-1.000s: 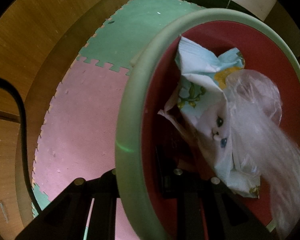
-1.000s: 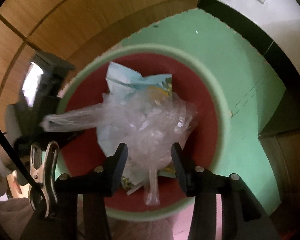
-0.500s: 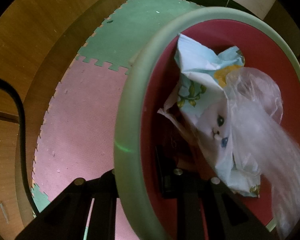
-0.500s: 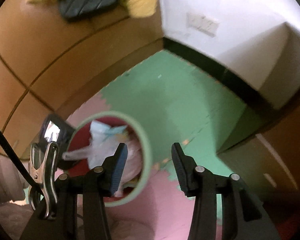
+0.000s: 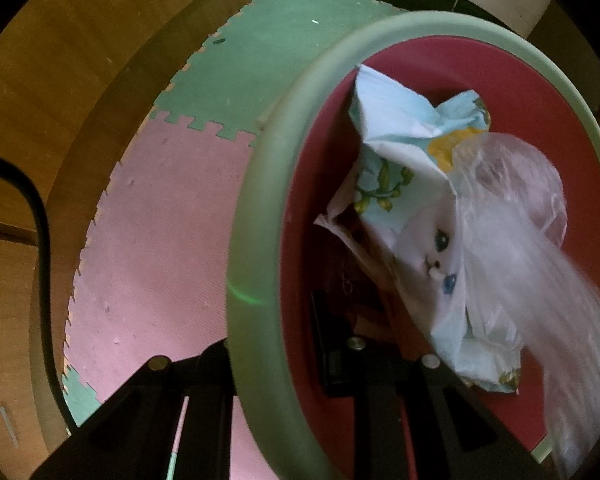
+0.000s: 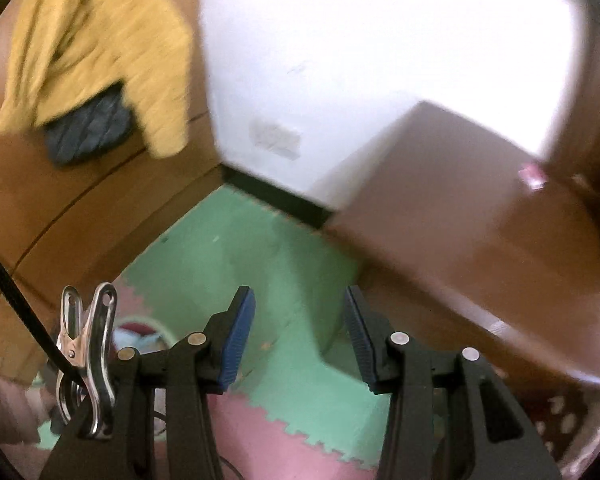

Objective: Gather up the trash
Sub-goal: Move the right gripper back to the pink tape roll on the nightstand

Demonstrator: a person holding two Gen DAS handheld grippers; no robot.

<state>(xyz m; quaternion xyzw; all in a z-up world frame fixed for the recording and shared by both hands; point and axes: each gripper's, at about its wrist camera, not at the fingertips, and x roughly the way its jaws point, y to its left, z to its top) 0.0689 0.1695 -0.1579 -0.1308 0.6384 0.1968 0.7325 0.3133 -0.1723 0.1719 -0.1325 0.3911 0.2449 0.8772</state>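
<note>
Starting at the left edge of the floor in the left wrist view, passing a black cable (image 5: 39, 232) and crossing the pink and green foam mat (image 5: 151, 240). Clamping the left tool (image 5: 267, 356) narrowly on the green rim of the bin (image 5: 251, 220), with one finger sitting outside the wall and the other inside against the red lining. Looking further right into the bin, finding the trash already lying there: a crumpled printed wrapper (image 5: 384, 184) leaning toward the left wall and a clear plastic bag (image 5: 508, 232) draping over its right side. Judging both as light, soft and springy, likely wanting to puff up or slide out, the bag being the slipperier; pinching a bunched fold or a gathered neck probably gripping better than a flat face. Turning to the right wrist view, passing a metal clip (image 6: 85, 352) at the left and glimpsing the bin's rim (image 6: 155, 326) low behind it. Holding the right tool (image 6: 297, 320) about half open with nothing between its blue pads, pointing over the green part of the mat, with a brown cabinet (image 6: 460, 240) standing at the right edge.
</note>
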